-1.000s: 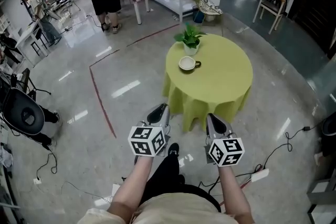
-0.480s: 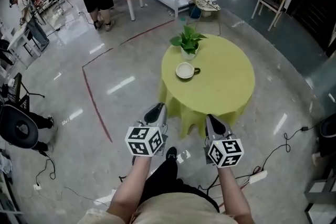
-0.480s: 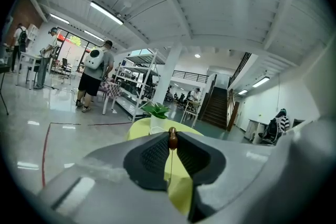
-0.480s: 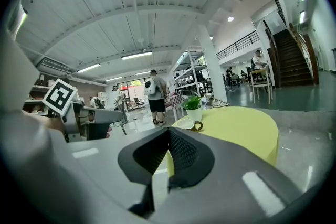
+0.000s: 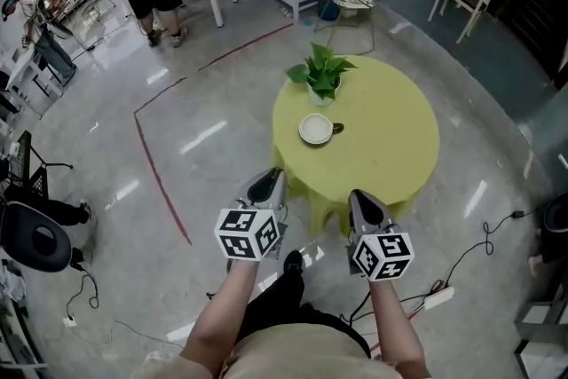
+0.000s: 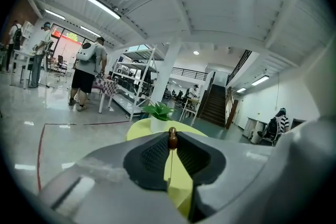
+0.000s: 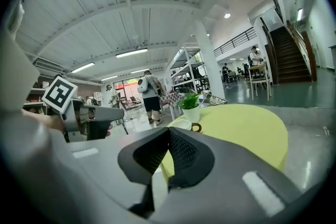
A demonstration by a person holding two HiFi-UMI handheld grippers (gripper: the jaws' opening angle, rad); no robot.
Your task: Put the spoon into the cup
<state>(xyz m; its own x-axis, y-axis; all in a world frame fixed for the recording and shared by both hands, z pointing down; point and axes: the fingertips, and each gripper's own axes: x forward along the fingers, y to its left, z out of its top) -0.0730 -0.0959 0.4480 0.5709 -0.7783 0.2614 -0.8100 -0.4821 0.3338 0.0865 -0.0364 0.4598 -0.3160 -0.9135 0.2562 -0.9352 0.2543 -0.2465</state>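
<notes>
Table [image 5: 395, 146] nearer than before; L gripper [image 5: 268, 184] jaws on spoon [image 6: 171, 138], R gripper [image 5: 362, 201] jaws together.

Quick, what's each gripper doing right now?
Left gripper: jaws closed on the spoon, its brown tip poking out.
Right gripper: jaws closed, nothing between them.

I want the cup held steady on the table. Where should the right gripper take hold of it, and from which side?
Take the cup by its brown handle, coming in from the right gripper's own side. The handle sticks out level toward the right half of the table, clear of the plant, with bare cloth beside it. The wide round rim is probably a poorer pinch.
</notes>
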